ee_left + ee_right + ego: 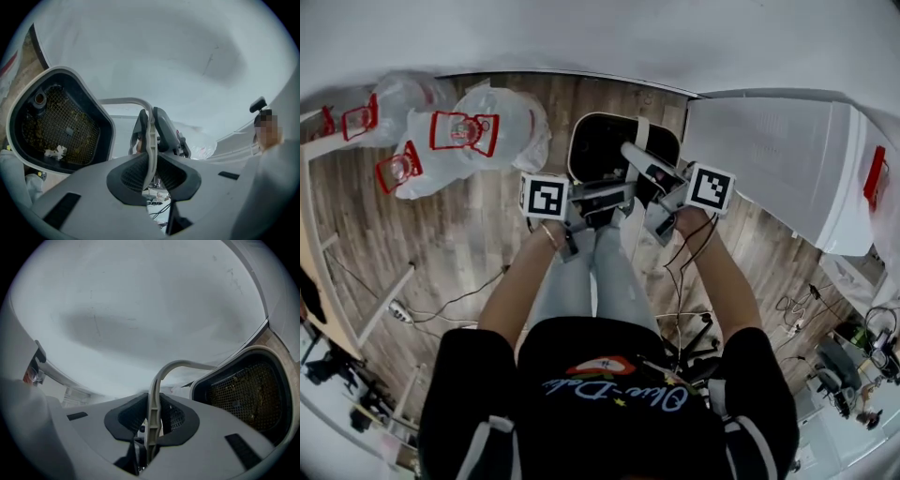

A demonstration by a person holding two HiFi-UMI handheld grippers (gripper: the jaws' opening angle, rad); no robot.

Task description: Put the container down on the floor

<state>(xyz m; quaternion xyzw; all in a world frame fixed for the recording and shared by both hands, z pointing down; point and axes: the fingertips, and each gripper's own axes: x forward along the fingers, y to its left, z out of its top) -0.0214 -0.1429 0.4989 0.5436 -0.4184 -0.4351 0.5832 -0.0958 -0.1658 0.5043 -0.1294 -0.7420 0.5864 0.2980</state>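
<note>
What stands and lies around the person

Clear plastic bags [511, 117] with red handles lie together at the upper left, close to the white wall [581, 37]. A big white box-shaped unit [778, 169] stands at the right, well apart from them. A thin black cable [450, 302] runs to a white power strip [401, 312] at the left; more cables [792, 314] lie at the lower right.

Open wooden floor [478, 258] between plastic bags [487, 131] and white box [778, 169]

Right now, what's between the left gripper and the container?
Just a pale handle. The left gripper is shut on it, and it arches across to the container, as the left gripper view shows.
</note>
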